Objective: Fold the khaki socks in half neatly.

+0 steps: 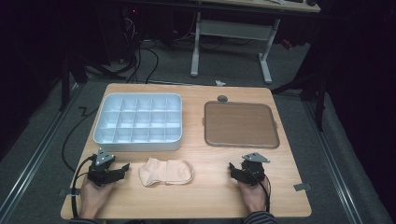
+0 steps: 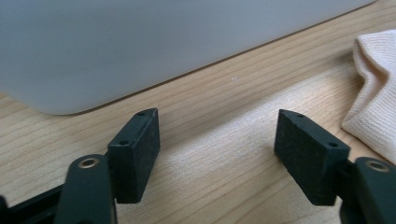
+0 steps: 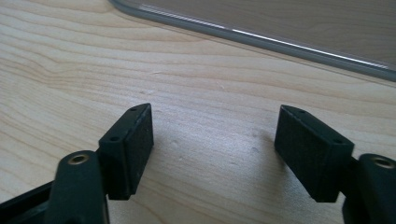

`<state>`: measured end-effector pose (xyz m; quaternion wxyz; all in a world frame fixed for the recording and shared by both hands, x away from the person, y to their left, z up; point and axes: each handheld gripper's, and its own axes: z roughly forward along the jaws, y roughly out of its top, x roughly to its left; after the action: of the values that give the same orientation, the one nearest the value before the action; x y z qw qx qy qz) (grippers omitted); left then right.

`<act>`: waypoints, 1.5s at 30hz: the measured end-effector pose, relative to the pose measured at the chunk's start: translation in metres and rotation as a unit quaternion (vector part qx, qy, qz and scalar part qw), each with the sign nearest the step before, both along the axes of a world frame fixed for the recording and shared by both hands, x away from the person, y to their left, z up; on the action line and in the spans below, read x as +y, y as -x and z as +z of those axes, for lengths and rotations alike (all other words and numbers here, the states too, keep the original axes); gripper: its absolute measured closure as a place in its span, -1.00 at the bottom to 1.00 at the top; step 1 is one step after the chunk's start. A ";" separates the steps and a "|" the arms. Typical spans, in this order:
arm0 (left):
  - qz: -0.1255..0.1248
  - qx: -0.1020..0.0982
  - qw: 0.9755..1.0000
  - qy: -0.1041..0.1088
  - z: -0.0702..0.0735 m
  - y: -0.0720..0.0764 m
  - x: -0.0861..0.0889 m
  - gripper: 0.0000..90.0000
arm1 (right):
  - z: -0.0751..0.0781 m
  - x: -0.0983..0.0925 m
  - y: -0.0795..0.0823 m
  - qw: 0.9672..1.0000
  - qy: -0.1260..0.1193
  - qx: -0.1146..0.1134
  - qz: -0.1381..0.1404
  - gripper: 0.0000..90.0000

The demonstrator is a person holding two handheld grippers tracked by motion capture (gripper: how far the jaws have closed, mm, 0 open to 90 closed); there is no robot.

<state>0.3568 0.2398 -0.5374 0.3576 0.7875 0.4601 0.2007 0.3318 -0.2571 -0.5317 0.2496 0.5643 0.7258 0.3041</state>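
Sock [image 1: 166, 171] flat on surface [image 1: 210, 196] between grippers, below compartment box [image 1: 138, 122]; left gripper [image 1: 122, 170] gaping, empty, nearest; right gripper [image 1: 231, 169] likewise wide, empty (tray [image 1: 241, 124] ahead); pinch sock's near edge low, lift cleanly.

No text, label, brand, number or sign can be read anywhere in these views. The surfaces ahead of the jaws carry no print that can be made out.
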 end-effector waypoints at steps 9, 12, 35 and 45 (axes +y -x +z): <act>-0.015 -0.005 1.000 0.007 0.001 0.004 -0.003 -0.14 | 0.001 -0.003 0.002 1.000 0.003 -0.005 -0.005 0.02; -0.020 -0.006 1.000 0.007 0.002 0.005 -0.003 -0.12 | 0.002 -0.002 0.004 1.000 0.000 -0.005 -0.002 0.06; -0.069 0.027 0.996 0.059 0.013 0.015 -0.033 -0.19 | 0.014 0.038 0.025 0.995 -0.045 -0.021 0.084 0.34; -0.082 0.032 0.996 0.029 0.009 0.018 -0.055 -0.17 | 0.021 0.066 0.030 0.986 -0.064 -0.018 0.151 0.31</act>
<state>0.3387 0.1849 -0.5286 0.3808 0.8178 0.4108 0.1316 0.3018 -0.1914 -0.5107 0.1772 0.4575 0.7771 0.3942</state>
